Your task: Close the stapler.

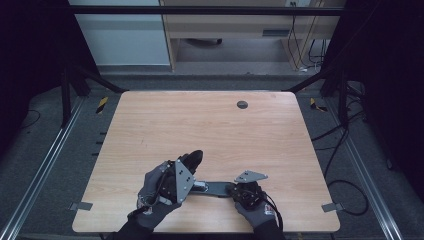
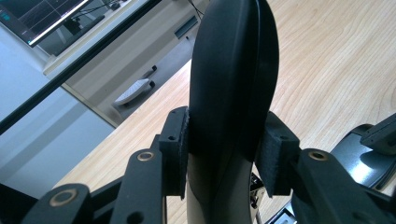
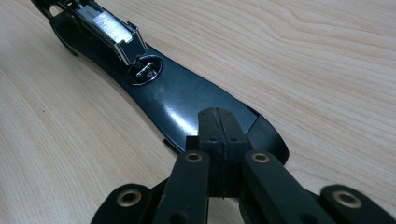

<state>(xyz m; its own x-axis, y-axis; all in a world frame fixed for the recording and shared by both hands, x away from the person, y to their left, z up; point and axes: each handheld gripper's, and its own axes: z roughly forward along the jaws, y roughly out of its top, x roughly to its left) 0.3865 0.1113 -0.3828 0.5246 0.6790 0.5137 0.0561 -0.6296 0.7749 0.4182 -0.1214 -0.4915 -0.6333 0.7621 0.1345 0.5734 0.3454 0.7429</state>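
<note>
A large black stapler (image 1: pixel 212 186) lies opened out near the front edge of the pale wooden table (image 1: pixel 210 125). Its flat dark base plate (image 3: pixel 187 100) rests on the wood, and its rounded black top arm (image 2: pixel 231 84) is swung up and away from the base.

The left gripper (image 1: pixel 192 159) is clamped on that raised arm. In the left gripper view the two foam pads (image 2: pixel 180 154) press on either side of the smooth black shell, which stands between the jaws. The right gripper (image 3: pixel 218 128) has its jaws fully together with nothing between them. Its joined tip rests on the broad end of the base plate, seemingly pinning it to the table, though actual contact is hard to confirm from this angle. Farther along the base sit the oval metal anvil (image 3: pixel 144 71) and the shiny staple channel (image 3: pixel 107 28).

The step in hand looks like opening the stapler: one gripper holds the base still while the other hinges the top back. The next move calls for steady downward pressure from the right gripper, so that the base does not lift or slide. The left gripper must follow the arc of the hinge rather than pull straight, because the smooth curved shell could slip out of the pads.
</note>
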